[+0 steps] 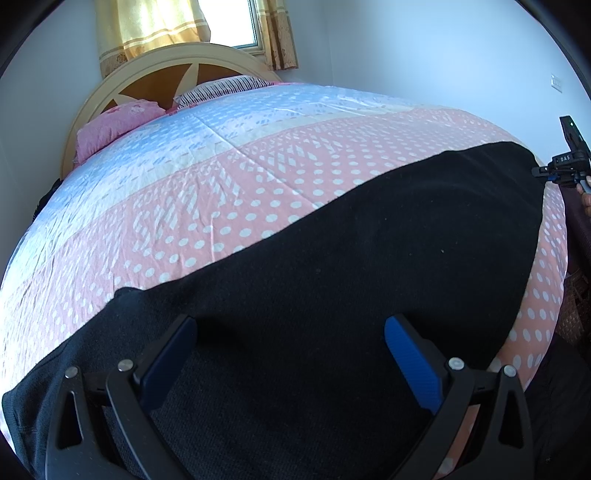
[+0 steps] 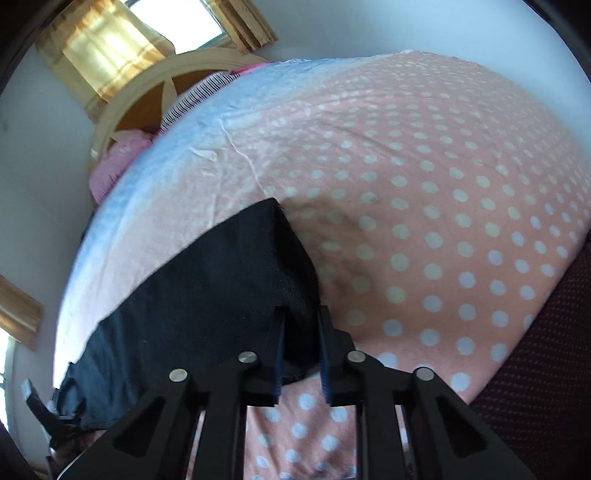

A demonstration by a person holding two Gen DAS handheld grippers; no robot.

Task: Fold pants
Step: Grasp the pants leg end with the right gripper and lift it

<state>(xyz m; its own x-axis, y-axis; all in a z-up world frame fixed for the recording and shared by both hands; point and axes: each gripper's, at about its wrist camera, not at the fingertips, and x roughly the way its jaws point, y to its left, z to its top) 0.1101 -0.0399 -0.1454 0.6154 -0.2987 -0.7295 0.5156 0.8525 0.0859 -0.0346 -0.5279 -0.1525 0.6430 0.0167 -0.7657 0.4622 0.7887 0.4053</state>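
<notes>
Black pants (image 1: 369, 240) lie stretched along the near side of a bed with a pink dotted cover (image 1: 258, 192). In the left wrist view my left gripper (image 1: 291, 325) hovers open over the pants' near end, blue pads wide apart with only cloth below them. Far off at the right edge, my right gripper (image 1: 546, 171) meets the pants' other end. In the right wrist view that gripper (image 2: 301, 321) is shut on the end of the pants (image 2: 207, 288), whose corner rises in a small fold between the fingers. The left gripper (image 2: 40, 406) shows dimly at the lower left.
The bed cover turns blue and white (image 1: 166, 140) toward a wooden headboard (image 1: 155, 70) with a pink pillow (image 1: 114, 125) and a striped pillow (image 1: 225, 86). White walls and a curtained window (image 1: 229, 22) stand behind. A dark red surface (image 2: 546, 369) lies beside the bed at the right.
</notes>
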